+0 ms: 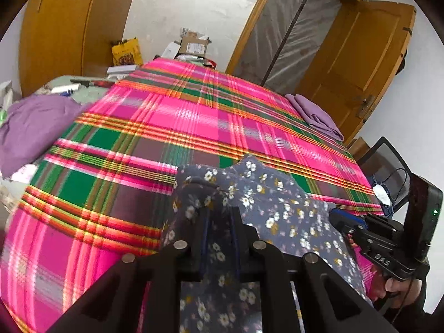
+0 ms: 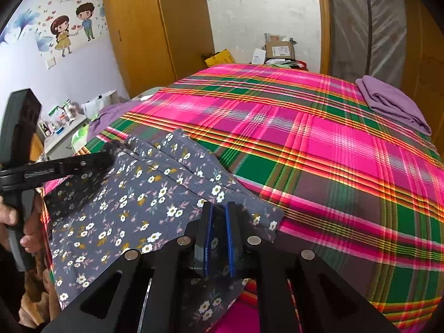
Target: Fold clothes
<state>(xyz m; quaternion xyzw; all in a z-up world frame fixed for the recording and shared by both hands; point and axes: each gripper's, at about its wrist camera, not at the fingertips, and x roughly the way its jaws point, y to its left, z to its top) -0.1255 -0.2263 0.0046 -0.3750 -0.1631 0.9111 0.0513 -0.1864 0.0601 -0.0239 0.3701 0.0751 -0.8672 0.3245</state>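
Left wrist view: the left gripper (image 1: 219,222) is closed on a bunched fold of the floral cloth (image 1: 280,208), a grey-blue fabric with white and yellow flowers. The cloth rises over the 2 black fingers (image 1: 241,230) and hangs between them toward the camera. The rest of it spreads to the right across the near edge of the bed (image 1: 172,127), which is covered by a pink, green and orange plaid sheet. At the right edge of this view the right gripper (image 1: 337,216) reaches in, its blue-padded tip at the cloth's right side; a hand (image 1: 396,285) holds its handle.

Right wrist view: the right gripper (image 2: 219,222) has its blue pads (image 2: 229,238) drawn close together with a thin layer of the floral cloth (image 2: 133,202) caught between them. From there the cloth stretches left, lifted and fairly flat, with several folds toward its far corner. The left gripper (image 2: 111,149) grips that far corner from the left, held by a hand (image 2: 11,216) at the frame's edge.

A folded purple cloth (image 2: 391,102) lies near the bed's far right edge, well apart from the floral one. More purple fabric (image 1: 33,127) is heaped at the bed's left side. A wardrobe (image 2: 149,27) stands beyond the bed, and boxes (image 2: 280,48) sit past its far end.
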